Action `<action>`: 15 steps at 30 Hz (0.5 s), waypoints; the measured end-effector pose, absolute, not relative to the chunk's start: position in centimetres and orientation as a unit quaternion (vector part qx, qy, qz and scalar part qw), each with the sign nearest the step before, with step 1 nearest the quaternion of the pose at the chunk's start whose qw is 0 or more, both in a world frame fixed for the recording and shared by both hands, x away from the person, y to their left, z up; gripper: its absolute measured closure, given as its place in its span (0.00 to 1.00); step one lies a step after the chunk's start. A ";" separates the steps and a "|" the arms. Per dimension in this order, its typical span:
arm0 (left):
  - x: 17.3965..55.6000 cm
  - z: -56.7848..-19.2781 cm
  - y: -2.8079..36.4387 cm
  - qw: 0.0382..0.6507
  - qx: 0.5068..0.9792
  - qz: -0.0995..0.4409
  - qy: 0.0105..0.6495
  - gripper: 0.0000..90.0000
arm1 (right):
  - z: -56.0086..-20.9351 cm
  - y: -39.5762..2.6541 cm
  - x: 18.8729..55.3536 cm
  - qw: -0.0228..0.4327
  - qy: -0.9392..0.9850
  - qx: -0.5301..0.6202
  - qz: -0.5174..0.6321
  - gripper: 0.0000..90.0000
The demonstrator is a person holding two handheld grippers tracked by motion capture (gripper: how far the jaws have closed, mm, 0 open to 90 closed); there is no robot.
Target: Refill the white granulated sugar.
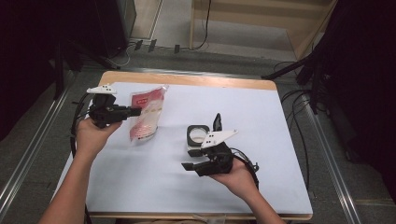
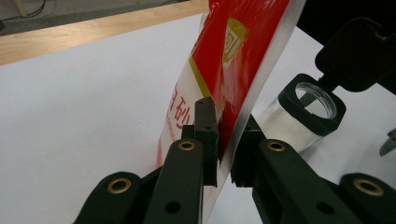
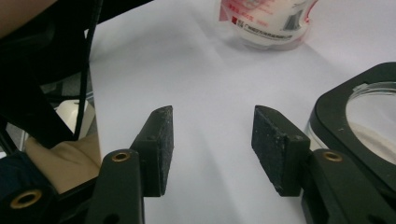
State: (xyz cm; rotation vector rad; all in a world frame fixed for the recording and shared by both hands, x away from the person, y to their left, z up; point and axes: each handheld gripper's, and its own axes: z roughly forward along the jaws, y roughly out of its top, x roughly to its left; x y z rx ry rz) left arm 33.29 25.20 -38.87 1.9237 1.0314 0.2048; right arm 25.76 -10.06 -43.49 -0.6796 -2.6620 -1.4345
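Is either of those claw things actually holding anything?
The left gripper pinches the red-and-clear plastic pouch by its side edge; the right gripper holds nothing.

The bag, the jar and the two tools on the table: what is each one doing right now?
Red and clear plastic bag of white powder: pinched at one edge, bottom on the white table.
Clear square jar with black rim: upright, hinged black lid flipped open.
Left tool: shut on the bag's edge.
Right tool: open, nothing between its jaws, beside the jar.
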 end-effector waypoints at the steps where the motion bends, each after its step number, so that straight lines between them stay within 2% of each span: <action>1: 33.2 -39.0 25.4 0.457 0.781 0.081 0.418 0.94 | -43.6 -10.1 25.9 0.019 -0.860 -0.216 -0.462 0.55; 8: 32.5 -39.5 26.4 0.462 0.776 0.082 0.421 0.90 | -43.8 -10.3 26.4 0.018 -0.859 -0.224 -0.460 0.55; 15: 32.2 -39.8 27.2 0.465 0.774 0.082 0.421 0.79 | -43.9 -10.5 26.6 0.012 -0.860 -0.228 -0.457 0.55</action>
